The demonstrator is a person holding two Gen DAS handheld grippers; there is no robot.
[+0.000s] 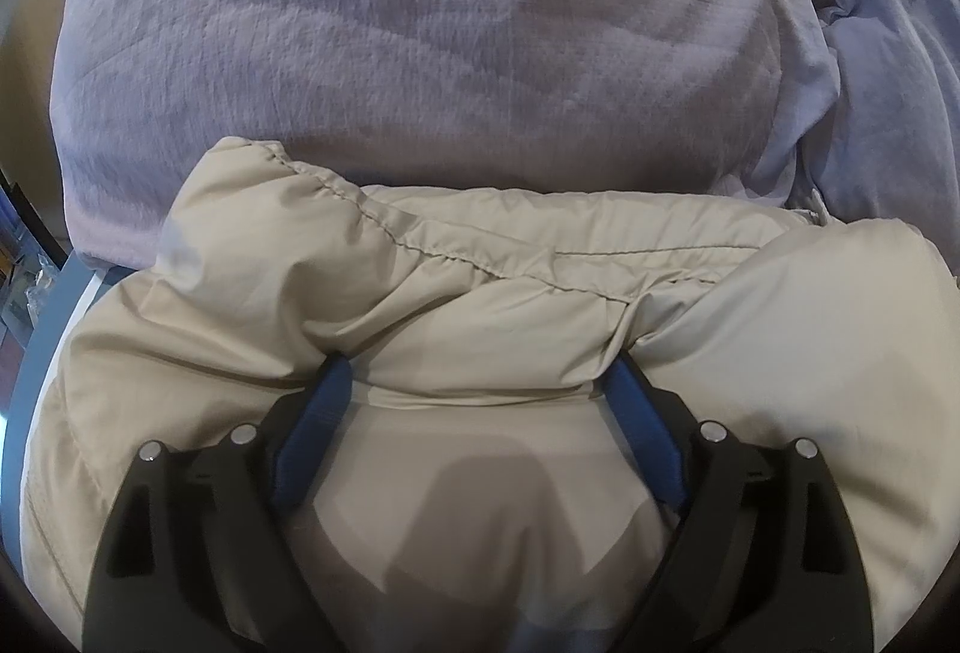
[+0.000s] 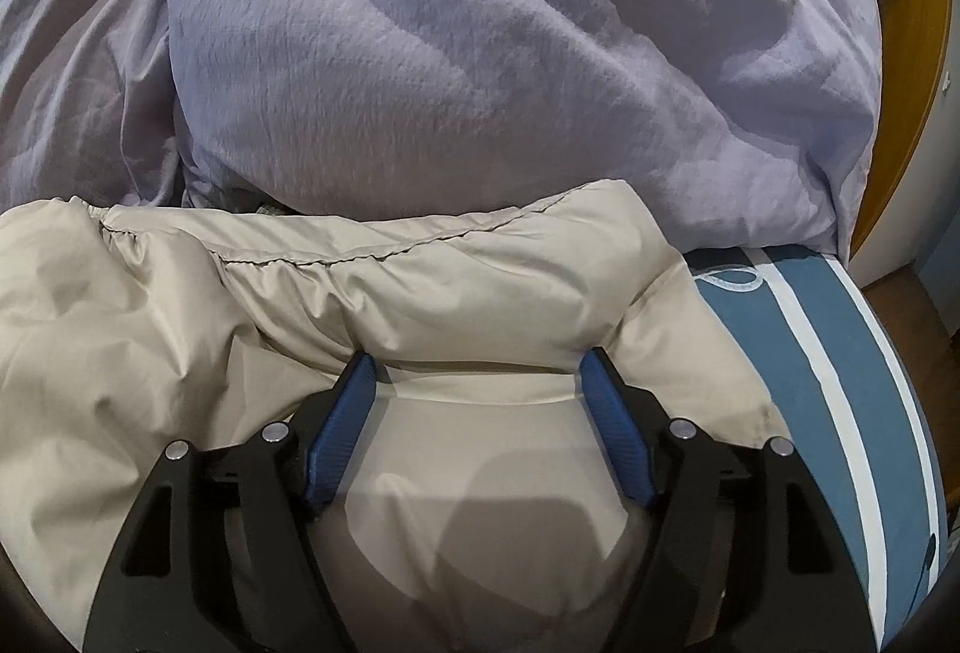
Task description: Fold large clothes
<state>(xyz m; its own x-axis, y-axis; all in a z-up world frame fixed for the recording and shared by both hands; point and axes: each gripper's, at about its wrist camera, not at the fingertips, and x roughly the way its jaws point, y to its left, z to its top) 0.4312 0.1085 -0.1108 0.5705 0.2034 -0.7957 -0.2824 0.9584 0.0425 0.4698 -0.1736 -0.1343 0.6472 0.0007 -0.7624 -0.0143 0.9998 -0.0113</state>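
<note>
A puffy beige jacket (image 1: 480, 281) lies on the bed, with a stitched, gathered seam running across its top fold. In the left wrist view my left gripper (image 1: 478, 362) stands wide, its blue fingertips (image 1: 333, 383) dug into the edge of a padded fold that spans the gap. The right wrist view shows the same jacket (image 2: 420, 287) and my right gripper (image 2: 478, 355), also open, with its blue fingertips (image 2: 600, 377) tucked under the fold. Neither pair of pads squeezes the cloth. The jacket's lower part is hidden beneath the grippers.
A large lilac pillow (image 1: 420, 41) (image 2: 480, 53) lies just behind the jacket. Crumpled lilac bedding (image 1: 870, 83) (image 2: 72, 83) sits beside it. A blue sheet with white stripes (image 2: 840, 353) shows at the bed's right edge, with wooden furniture (image 2: 912, 83) beyond.
</note>
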